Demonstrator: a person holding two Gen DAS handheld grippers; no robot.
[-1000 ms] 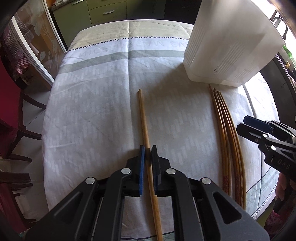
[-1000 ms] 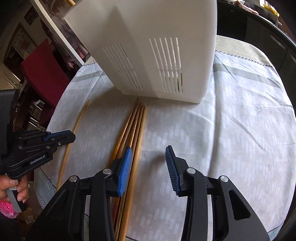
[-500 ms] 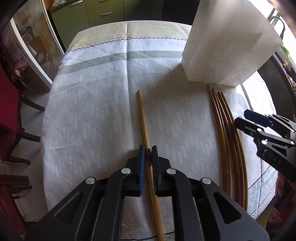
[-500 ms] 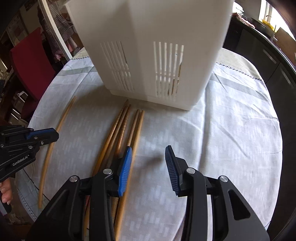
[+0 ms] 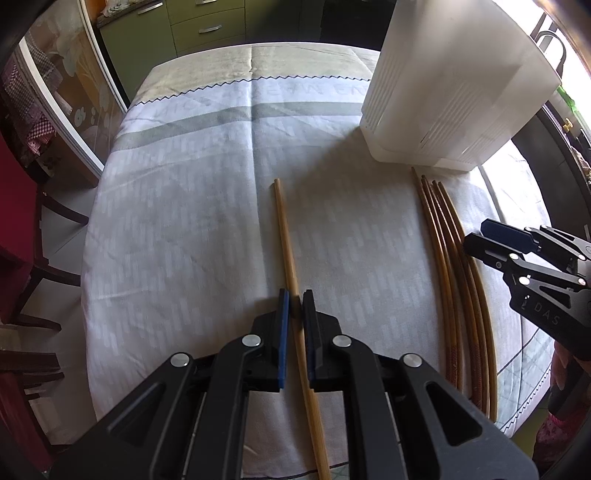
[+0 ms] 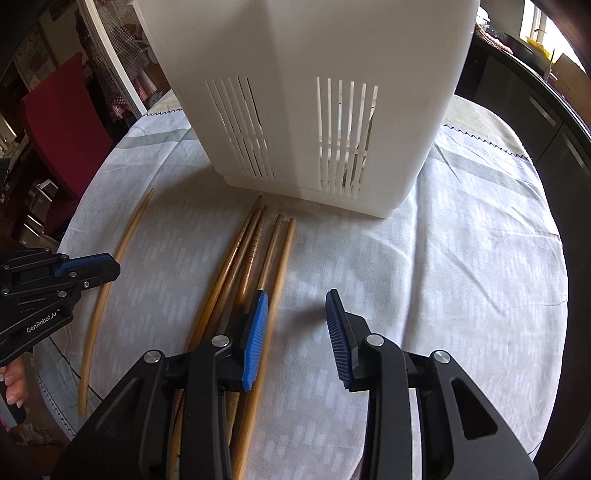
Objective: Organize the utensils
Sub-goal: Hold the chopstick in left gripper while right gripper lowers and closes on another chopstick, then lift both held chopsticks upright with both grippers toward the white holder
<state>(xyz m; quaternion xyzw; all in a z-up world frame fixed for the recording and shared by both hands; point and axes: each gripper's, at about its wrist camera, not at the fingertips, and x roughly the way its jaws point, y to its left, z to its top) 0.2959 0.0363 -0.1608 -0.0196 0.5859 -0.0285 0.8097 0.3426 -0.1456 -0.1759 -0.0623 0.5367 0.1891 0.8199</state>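
A single light wooden chopstick (image 5: 286, 243) lies lengthwise on the tablecloth; my left gripper (image 5: 294, 295) is shut on it near its near half. It also shows in the right wrist view (image 6: 110, 273). Several darker chopsticks (image 5: 452, 258) lie bundled to the right, in front of a white slotted utensil basket (image 5: 454, 88). In the right wrist view the bundle (image 6: 255, 254) runs under my open, empty right gripper (image 6: 297, 295), whose left finger hovers over the rightmost stick. The basket (image 6: 306, 96) stands just beyond.
The round table is covered by a white and grey cloth (image 5: 192, 192). A red chair (image 6: 62, 107) stands at the left edge. Green cabinets (image 5: 207, 26) are behind the table. The table edge is close under both grippers.
The right gripper has moved forward and turned toward the basket, which now looms larger. The left gripper stays shut on the single chopstick, barely moved.
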